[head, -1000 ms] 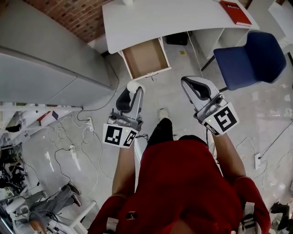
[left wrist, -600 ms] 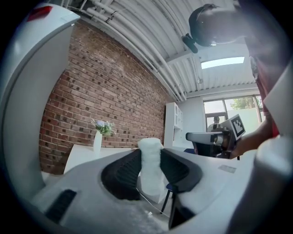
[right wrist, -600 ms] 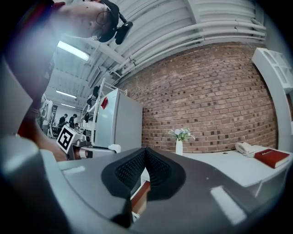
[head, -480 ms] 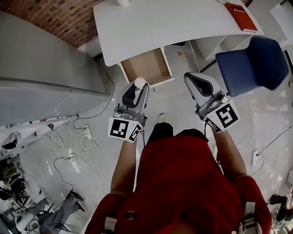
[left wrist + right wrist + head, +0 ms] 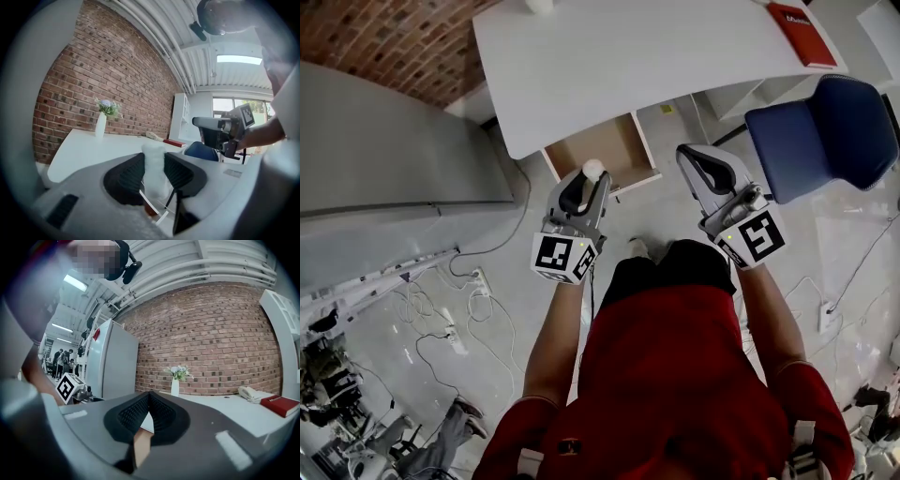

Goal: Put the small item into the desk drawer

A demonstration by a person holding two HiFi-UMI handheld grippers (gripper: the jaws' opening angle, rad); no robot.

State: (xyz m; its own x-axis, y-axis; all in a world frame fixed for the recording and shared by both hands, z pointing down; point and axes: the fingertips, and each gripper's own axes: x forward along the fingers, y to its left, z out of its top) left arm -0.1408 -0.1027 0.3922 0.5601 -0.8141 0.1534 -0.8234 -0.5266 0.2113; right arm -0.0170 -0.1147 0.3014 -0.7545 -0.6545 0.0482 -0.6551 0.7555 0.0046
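Observation:
My left gripper (image 5: 587,176) is shut on a small white item (image 5: 592,170), which sticks up between its black pads (image 5: 132,174) in the left gripper view, where the small white item (image 5: 154,171) fills the gap. It hangs just in front of the open wooden drawer (image 5: 598,154) under the white desk (image 5: 619,56). My right gripper (image 5: 692,159) is shut with nothing in it, to the right of the drawer; its pads (image 5: 140,414) meet in the right gripper view.
A blue chair (image 5: 820,131) stands to the right of the desk. A red book (image 5: 802,32) lies on the desk's far right, a white vase (image 5: 100,124) with flowers at its back. A grey cabinet (image 5: 384,150) flanks the left. Cables (image 5: 441,300) trail on the floor.
The desk and drawer have come closer in the head view. My left gripper with the white item has moved forward to the drawer's front edge; the right gripper keeps its place beside it.

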